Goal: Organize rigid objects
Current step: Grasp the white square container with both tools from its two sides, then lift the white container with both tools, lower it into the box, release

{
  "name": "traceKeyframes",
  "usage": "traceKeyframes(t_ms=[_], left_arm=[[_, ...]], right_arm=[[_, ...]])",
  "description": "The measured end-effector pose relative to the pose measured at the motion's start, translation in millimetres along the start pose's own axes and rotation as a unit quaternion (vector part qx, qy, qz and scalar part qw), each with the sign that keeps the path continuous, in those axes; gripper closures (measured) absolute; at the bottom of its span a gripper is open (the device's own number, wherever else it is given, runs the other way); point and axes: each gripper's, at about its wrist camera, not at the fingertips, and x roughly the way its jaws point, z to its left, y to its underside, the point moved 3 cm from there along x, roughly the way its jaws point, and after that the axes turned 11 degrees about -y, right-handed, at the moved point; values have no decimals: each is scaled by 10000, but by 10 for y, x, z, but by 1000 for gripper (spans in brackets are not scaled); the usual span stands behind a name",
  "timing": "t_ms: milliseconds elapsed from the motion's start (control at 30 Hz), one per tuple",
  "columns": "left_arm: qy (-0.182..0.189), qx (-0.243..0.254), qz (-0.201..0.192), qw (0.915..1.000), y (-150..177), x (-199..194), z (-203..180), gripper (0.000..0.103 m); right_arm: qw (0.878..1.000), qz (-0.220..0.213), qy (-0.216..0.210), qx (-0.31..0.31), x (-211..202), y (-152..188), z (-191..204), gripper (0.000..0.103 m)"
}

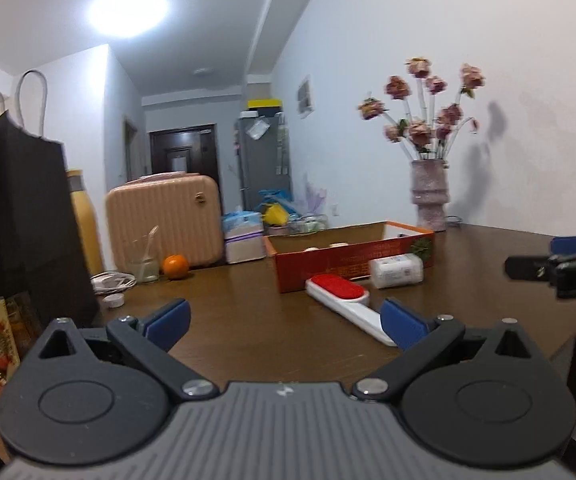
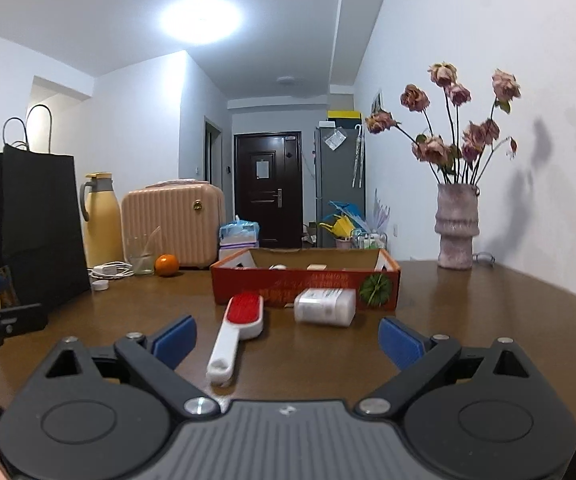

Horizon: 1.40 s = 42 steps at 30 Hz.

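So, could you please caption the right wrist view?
Open right hand-held gripper facing a lint brush and white bottle before a red box.

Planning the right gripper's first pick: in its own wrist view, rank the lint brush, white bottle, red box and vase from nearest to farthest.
1. Lint brush, just ahead, left of centre.
2. White bottle, lying against the box.
3. Red box, behind both.
4. Vase, far right, by the wall.

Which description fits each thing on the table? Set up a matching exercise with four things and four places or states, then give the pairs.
Things:
1. lint brush
2. white bottle
3. orange
4. vase

Descriptions:
A. stands upright by the wall, holding dried roses
B. lies on its side against the red box
C. sits beside the glass
D. lies flat, handle pointing toward the camera

Pairs: 1-D, 2-B, 3-C, 4-A
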Motion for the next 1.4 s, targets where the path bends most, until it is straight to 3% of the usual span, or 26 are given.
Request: traceKeyframes(t_ms=[133, 333, 533, 700, 833, 900, 1033, 1133, 1200, 1233, 1300, 1400], left_arm=[[-75, 63, -156, 9998, -40, 24, -116, 0], [66, 46, 123, 9999, -9, 308, -231, 0], [175, -167, 415, 9988, -163, 854, -327, 0], [246, 21, 496, 9985, -321, 1393, -595, 0], [563, 3, 782, 9953, -369, 1913, -827, 2], [713, -3, 1022, 9922, -363, 2205, -945, 11], [994, -99, 1550, 9828, -368, 2755, -1158, 30], [1352, -428, 2122, 9669, -379, 3173, -1296, 50], [1480, -596, 2458, 9561, -368, 3411, -1403, 60], [1587, -622, 2555, 9517, -356, 3487, -1458, 62], [1837, -839, 2657, 9427, -324, 3613, -1543, 76], [1910, -944, 2625, 9411, -302, 3653, -1578, 75]], right_arm=[[10000, -43, 38, -28, 29, 6, 10, 5], [9999, 34, 89, 113, 216, 50, -155, 5], [9991, 303, 147, 263, 510, 16, -431, 7], [9979, 528, 73, 380, 889, -131, -748, 14], [9965, 680, -48, 473, 1261, -250, -990, 14], [9954, 839, -114, 446, 1499, -285, -1116, 16], [9916, 1195, -149, 471, 1997, -340, -1360, 28], [9869, 1407, -242, 750, 2332, -383, -1528, 37], [9810, 1536, -432, 1105, 2548, -362, -1636, 50], [9764, 1635, -489, 1322, 2641, -327, -1684, 67], [9689, 1696, -676, 1671, 2753, -278, -1751, 70], [9683, 1659, -612, 1762, 2808, -253, -1771, 71]])
